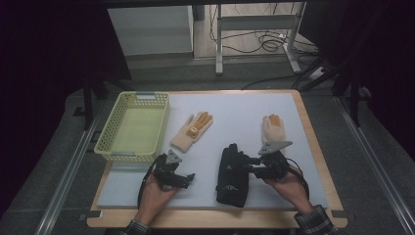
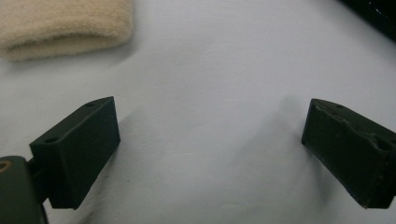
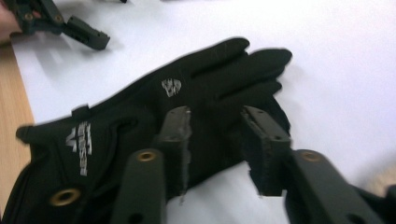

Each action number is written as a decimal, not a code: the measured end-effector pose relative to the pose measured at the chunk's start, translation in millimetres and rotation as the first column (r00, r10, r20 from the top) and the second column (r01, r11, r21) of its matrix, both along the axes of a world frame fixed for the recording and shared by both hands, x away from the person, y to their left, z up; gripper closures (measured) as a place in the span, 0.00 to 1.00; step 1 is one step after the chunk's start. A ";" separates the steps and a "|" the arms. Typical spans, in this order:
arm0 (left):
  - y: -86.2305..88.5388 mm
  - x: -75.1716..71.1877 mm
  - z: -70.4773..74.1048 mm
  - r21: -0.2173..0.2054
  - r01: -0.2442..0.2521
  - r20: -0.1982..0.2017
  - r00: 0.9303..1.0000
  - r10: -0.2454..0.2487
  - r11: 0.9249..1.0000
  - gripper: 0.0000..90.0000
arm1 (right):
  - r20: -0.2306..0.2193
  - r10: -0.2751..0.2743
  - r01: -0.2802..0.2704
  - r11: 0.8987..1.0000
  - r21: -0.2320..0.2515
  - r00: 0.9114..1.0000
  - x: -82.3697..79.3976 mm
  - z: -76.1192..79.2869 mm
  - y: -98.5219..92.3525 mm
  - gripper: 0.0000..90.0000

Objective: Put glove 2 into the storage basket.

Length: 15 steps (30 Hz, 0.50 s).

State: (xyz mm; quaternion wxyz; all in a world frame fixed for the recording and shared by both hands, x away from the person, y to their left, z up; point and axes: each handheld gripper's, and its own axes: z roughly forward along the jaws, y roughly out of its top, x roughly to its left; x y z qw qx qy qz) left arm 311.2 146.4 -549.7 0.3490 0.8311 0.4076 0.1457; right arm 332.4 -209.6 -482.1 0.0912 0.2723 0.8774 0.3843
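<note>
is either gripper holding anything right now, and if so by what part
Nothing is held. The left gripper is open over bare mat. The right gripper is open at the edge of the black glove, not closed on it.

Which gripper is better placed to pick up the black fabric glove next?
The right gripper, I judge. Its fingers are open at the edge of the black fabric glove, nearly around it. The left gripper is open over bare white mat, apart from that glove.
</note>
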 end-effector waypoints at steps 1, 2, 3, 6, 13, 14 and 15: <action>0.0 0.0 0.0 0.000 0.000 0.000 1.000 0.000 1.000 0.05 | 0.003 -0.002 0.002 1.000 -0.002 1.000 -2.1 -1.4 -3.0 0.74; 0.0 0.0 0.0 0.000 0.000 0.000 1.000 0.000 1.000 0.05 | 0.003 -0.002 0.002 1.000 -0.002 1.000 -2.1 -1.4 -3.0 0.74; 0.0 0.0 0.0 0.000 0.000 0.000 1.000 0.000 1.000 0.05 | 0.010 -0.009 0.009 1.000 -0.009 1.000 -6.6 -5.4 -8.6 0.78; 0.0 0.0 0.0 0.000 0.000 0.000 1.000 0.000 1.000 0.05 | 0.016 -0.017 0.017 1.000 -0.011 1.000 -11.1 -10.2 -13.7 0.84; 0.0 0.0 0.0 0.000 0.000 0.001 1.000 0.000 1.000 0.05 | -0.006 0.004 -0.004 1.000 0.010 1.000 -28.9 -27.2 -23.2 0.99; 0.0 0.0 0.0 0.000 0.000 0.001 1.000 0.000 1.000 0.05 | -0.010 0.010 -0.010 1.000 0.007 1.000 -31.8 -29.7 -22.9 0.99; 0.0 0.0 -0.1 -0.001 -0.001 0.001 1.000 0.001 1.000 0.05 | -0.010 0.019 -0.019 1.000 0.005 1.000 -34.5 -32.0 -22.6 0.99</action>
